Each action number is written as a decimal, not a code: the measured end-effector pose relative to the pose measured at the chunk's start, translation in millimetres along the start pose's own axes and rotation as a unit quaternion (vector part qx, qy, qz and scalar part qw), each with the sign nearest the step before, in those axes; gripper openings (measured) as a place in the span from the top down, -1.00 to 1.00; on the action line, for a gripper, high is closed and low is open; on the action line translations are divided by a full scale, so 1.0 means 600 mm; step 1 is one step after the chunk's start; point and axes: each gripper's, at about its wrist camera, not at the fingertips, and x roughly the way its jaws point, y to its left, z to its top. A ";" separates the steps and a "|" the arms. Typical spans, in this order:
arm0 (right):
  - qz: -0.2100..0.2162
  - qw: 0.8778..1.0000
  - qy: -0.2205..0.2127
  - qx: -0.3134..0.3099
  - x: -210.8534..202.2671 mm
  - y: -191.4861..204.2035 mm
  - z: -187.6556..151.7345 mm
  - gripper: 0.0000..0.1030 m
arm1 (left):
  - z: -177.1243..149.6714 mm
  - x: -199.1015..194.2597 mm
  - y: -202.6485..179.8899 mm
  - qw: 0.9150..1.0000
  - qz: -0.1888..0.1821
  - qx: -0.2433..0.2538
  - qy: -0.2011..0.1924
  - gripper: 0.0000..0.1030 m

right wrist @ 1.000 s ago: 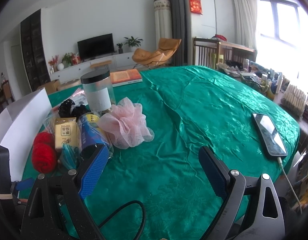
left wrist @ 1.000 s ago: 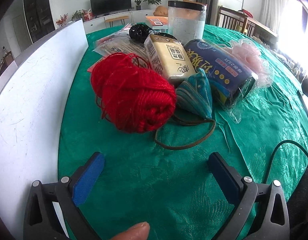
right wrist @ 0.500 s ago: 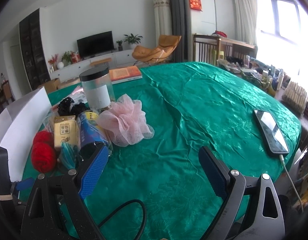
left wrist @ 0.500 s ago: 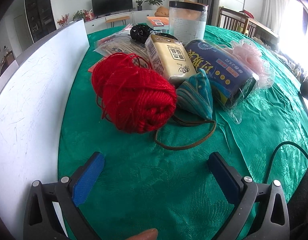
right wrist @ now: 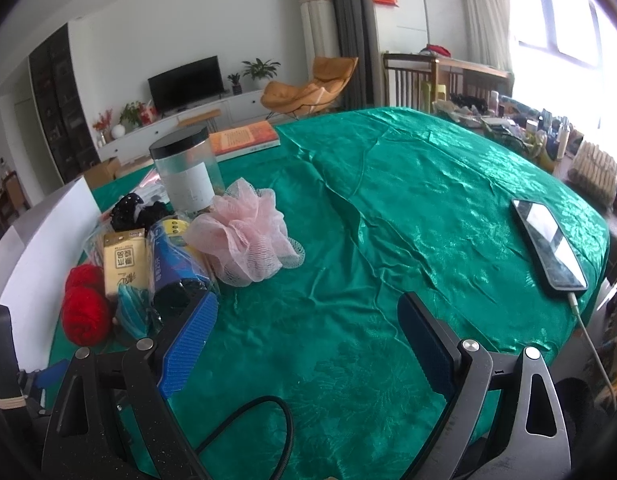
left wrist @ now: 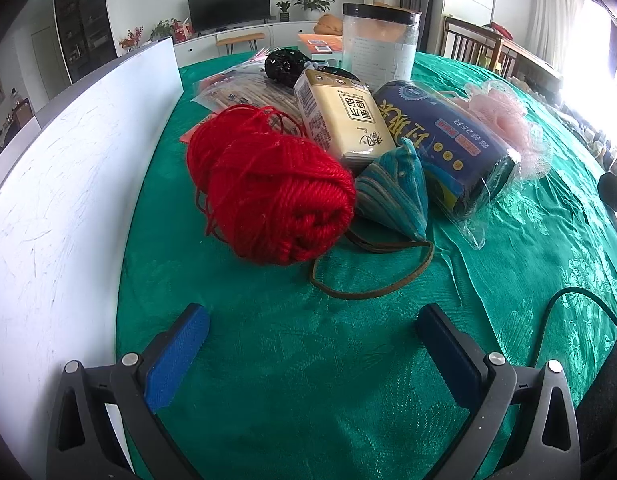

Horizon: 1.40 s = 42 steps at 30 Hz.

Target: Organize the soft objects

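Progress: nothing sorted yet | left tongs [left wrist: 312,322] wide open, empty, before red yarn ball [left wrist: 268,200] | right tongs [right wrist: 308,312] wide open, empty | pink mesh pouf [right wrist: 244,240], striped teal fabric pouch [left wrist: 396,196] clustered on green-clothed bench [right wrist: 408,208] beside white box [left wrist: 56,184]

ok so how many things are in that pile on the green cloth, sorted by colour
red: 1, the yarn ball
teal: 1, the striped pouch
beige: 1, the tissue pack
blue: 1, the wrapped roll
pink: 1, the mesh puff
black: 1, the black bundle
clear: 2, the jar and the flat plastic packet
total: 8
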 end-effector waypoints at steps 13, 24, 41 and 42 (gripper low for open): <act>0.001 1.000 0.007 0.003 0.023 -0.022 0.006 -0.81 | 0.000 0.000 -0.001 1.000 0.000 0.000 0.000 -1.00; 0.003 1.000 0.010 0.008 0.028 -0.025 0.004 -0.81 | 0.000 0.001 -0.001 1.000 0.000 0.001 -0.001 -1.00; 0.005 1.000 0.014 0.014 0.031 -0.030 0.003 -0.81 | 0.000 0.001 0.000 1.000 0.001 0.001 -0.001 -1.00; 0.005 1.000 0.014 0.014 0.031 -0.030 0.003 -0.81 | -0.001 0.001 -0.001 1.000 0.001 0.001 -0.001 -1.00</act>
